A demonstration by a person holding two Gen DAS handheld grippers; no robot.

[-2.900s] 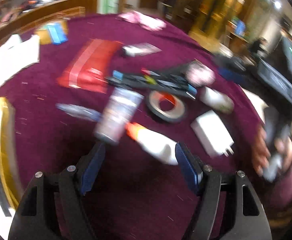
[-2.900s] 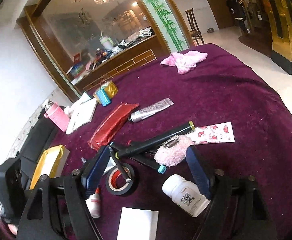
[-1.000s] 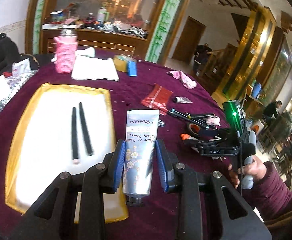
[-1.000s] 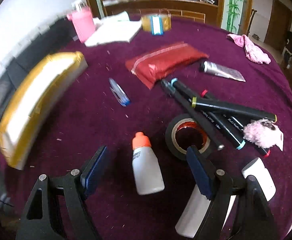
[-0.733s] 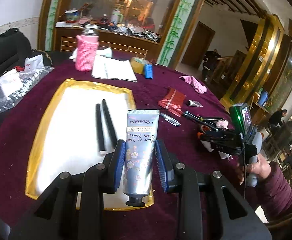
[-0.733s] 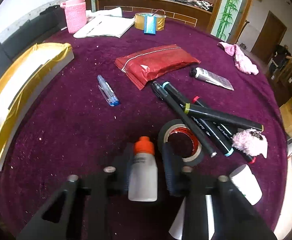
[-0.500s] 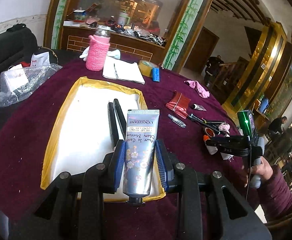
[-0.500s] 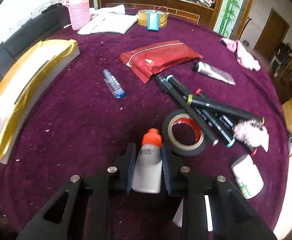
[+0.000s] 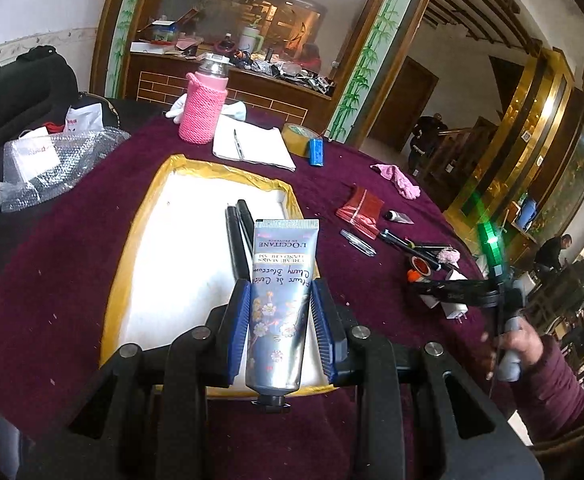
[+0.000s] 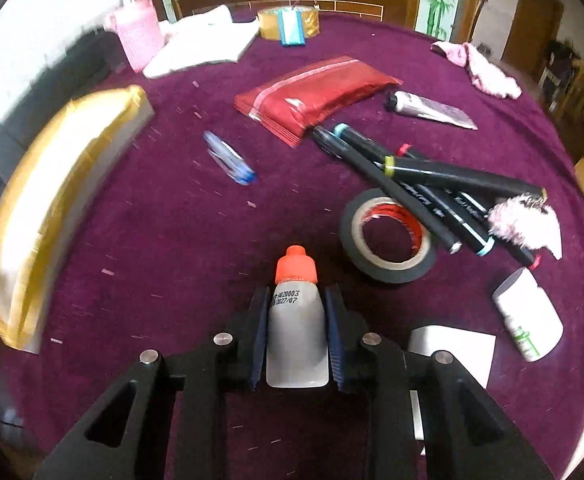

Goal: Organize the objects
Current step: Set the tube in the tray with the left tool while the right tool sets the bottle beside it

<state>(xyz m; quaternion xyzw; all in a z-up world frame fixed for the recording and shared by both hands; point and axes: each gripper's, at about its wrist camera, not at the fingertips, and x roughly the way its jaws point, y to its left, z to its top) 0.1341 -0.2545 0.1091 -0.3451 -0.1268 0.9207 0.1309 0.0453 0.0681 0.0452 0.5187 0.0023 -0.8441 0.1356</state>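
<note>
Item: hand cream tube, silver-blue, blossom print, black cap toward the camera; clamped in the left gripper above the near edge of the gold-rimmed white tray, which holds two black pens.

Item: small white bottle, orange cap, printed date code; right gripper has just closed its jaws on it, seemingly just clear of the purple tablecloth. Beside it: black tape roll, black markers.

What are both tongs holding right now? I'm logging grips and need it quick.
Left tongs: shut on the hand cream tube.
Right tongs: just closed, shut on the small bottle.
</note>
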